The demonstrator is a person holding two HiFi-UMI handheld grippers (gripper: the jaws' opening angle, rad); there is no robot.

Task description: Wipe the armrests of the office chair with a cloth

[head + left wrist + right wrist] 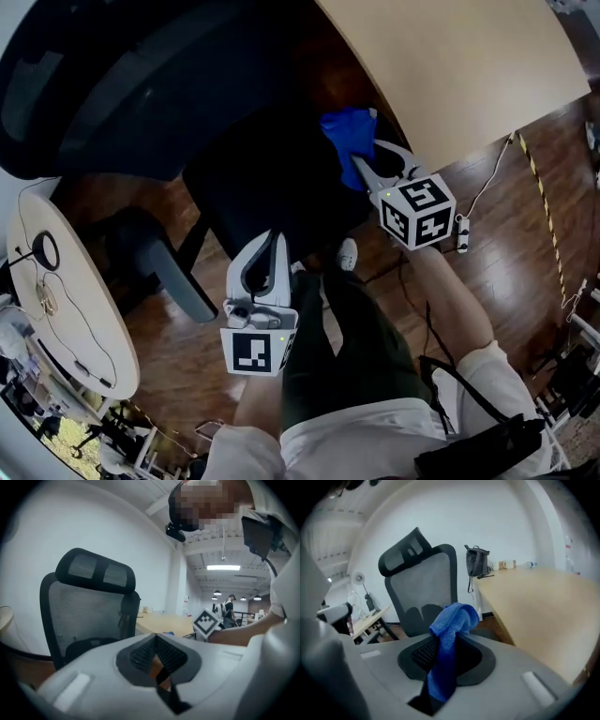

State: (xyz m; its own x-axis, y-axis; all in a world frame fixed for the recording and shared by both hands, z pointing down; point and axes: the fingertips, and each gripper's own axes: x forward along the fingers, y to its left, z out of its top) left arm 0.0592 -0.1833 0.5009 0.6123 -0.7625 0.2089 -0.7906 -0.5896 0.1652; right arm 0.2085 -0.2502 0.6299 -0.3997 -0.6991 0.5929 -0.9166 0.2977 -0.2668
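A black mesh office chair (pixel 141 84) fills the upper left of the head view, its seat (pixel 272 178) at the middle. One grey armrest (pixel 173 272) juts out at the lower left of the seat. My right gripper (pixel 361 169) is shut on a blue cloth (pixel 345 139) at the seat's right side, beside the desk edge; the armrest there is hidden. In the right gripper view the cloth (pixel 446 663) hangs bunched between the jaws. My left gripper (pixel 277 239) is shut and holds nothing, near the seat's front, right of the grey armrest.
A beige desk (pixel 459 66) runs close along the chair's right, with a backpack (pixel 477 562) at its far end. A white oval table (pixel 66 291) stands left. A cable and adapter (pixel 461 234) lie on the wood floor. The person's leg (pixel 337 347) is below the seat.
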